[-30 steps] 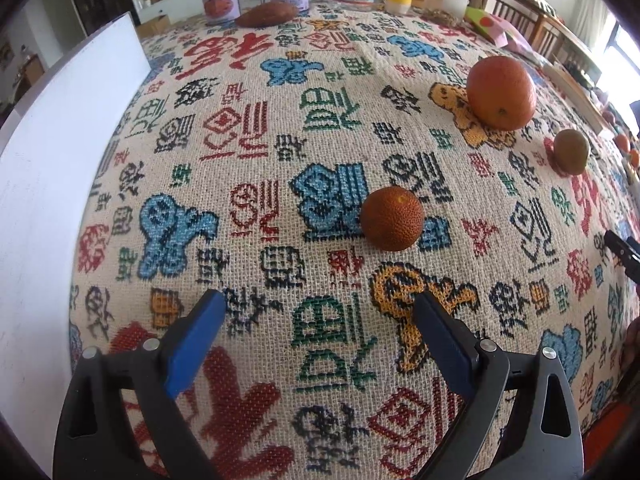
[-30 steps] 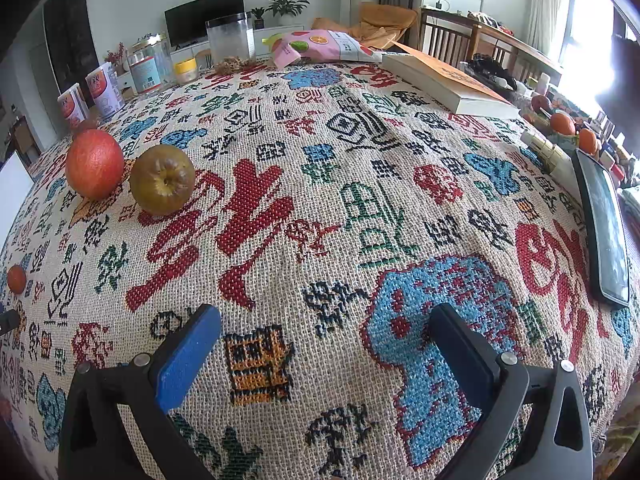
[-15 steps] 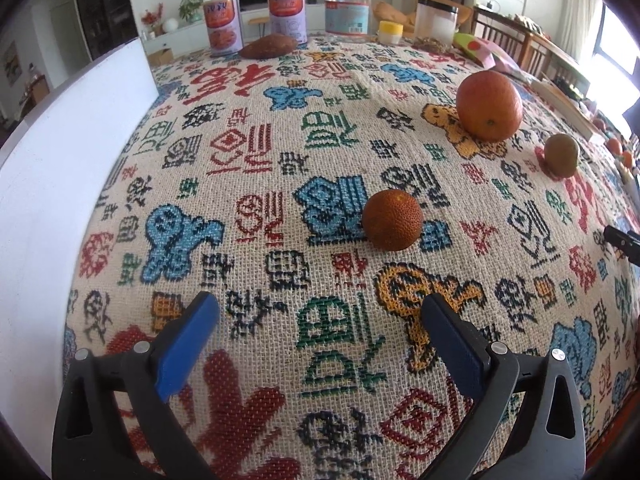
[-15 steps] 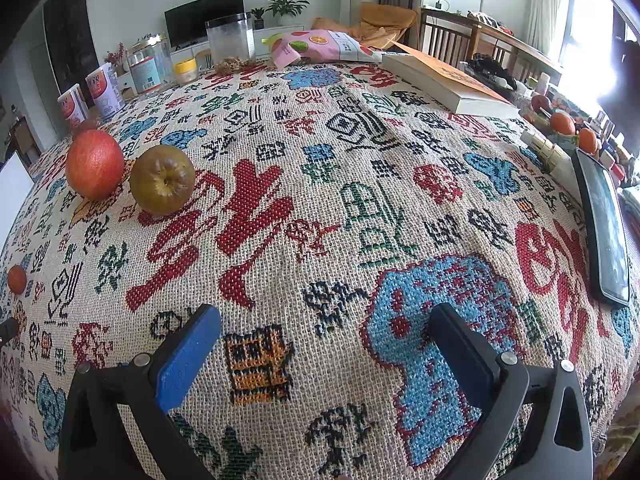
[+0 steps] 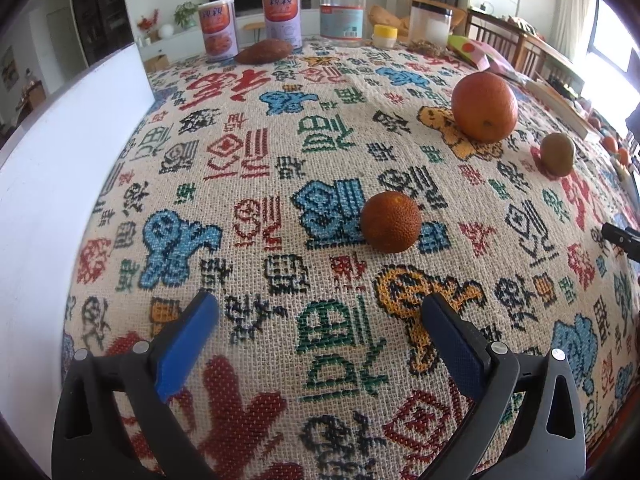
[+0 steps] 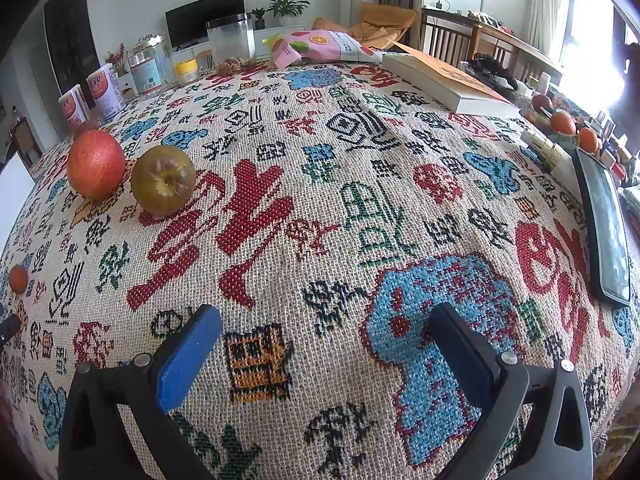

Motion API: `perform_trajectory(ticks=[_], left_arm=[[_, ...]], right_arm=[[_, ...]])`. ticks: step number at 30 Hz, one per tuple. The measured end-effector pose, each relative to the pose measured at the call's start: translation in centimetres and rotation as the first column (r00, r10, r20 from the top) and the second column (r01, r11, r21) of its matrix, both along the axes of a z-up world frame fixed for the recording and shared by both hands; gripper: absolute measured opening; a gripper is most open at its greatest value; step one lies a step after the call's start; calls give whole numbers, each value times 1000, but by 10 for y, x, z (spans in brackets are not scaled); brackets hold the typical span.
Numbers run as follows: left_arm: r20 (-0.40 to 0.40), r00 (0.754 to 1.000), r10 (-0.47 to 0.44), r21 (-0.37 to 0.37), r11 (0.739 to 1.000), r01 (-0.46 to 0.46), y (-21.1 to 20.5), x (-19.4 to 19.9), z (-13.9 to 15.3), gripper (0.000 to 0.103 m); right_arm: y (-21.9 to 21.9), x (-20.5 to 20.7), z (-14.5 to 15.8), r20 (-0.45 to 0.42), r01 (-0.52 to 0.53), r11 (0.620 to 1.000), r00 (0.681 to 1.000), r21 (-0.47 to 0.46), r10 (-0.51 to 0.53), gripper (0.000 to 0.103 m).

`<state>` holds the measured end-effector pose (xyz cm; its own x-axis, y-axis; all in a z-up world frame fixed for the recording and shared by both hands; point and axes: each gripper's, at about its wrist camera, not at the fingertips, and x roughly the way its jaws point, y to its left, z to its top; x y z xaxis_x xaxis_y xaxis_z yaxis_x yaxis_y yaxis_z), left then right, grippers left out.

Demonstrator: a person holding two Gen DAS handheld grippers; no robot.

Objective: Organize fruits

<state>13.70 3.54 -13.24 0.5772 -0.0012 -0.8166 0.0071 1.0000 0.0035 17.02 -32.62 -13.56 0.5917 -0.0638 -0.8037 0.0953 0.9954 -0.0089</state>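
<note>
A small rough-skinned orange fruit (image 5: 391, 222) lies on the patterned tablecloth (image 5: 248, 168), just beyond my left gripper (image 5: 318, 306), which stands open and empty. Farther right sit a large orange (image 5: 485, 107) and a brownish-green apple (image 5: 557, 153). A brown sweet potato (image 5: 263, 51) lies at the far edge. In the right wrist view the large orange (image 6: 96, 165) and the apple (image 6: 163, 180) sit side by side at the left, and the small fruit (image 6: 18, 279) is at the far left edge. My right gripper (image 6: 324, 318) is open over bare cloth, nothing between its fingers.
A white board (image 5: 56, 184) stands along the table's left side. Two cans (image 5: 218, 32), jars (image 5: 342, 18) and a snack bag (image 6: 320, 46) line the far edge. A book (image 6: 448, 80) and a dark phone (image 6: 606, 228) lie on the right, with small fruits (image 6: 562, 122) beyond.
The left wrist view has tilted up a little, so more of the room's far side shows. The fruits have not moved. The right gripper stays still.
</note>
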Motion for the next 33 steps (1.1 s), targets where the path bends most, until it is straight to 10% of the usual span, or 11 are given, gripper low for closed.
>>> perform_trajectory(ticks=[11,15,24,27,33], left_arm=[[14,992,-126,-17,992,126,-35,34,12,96],[27,993,-114,-9,993,114,-36,39,12,29],[20,998,-65,-175,982,68,-4,17,32,28],[33,996,-77,-222,972,82,10,-8,57,28],[26,995,-95,-360,928,98,61,-80,115,28]], right_arm=[[0,0,0,0,0,1000,1000,-1,0,103],[1,1,0,-9,-3,1000,1000,-5,3,103],[72,75,37,0,-252,961,967,114,254,97],[90,102,19,-79,-266,958,958,102,275,48],[110,38,41,-44,-311,933,945,182,324,49]])
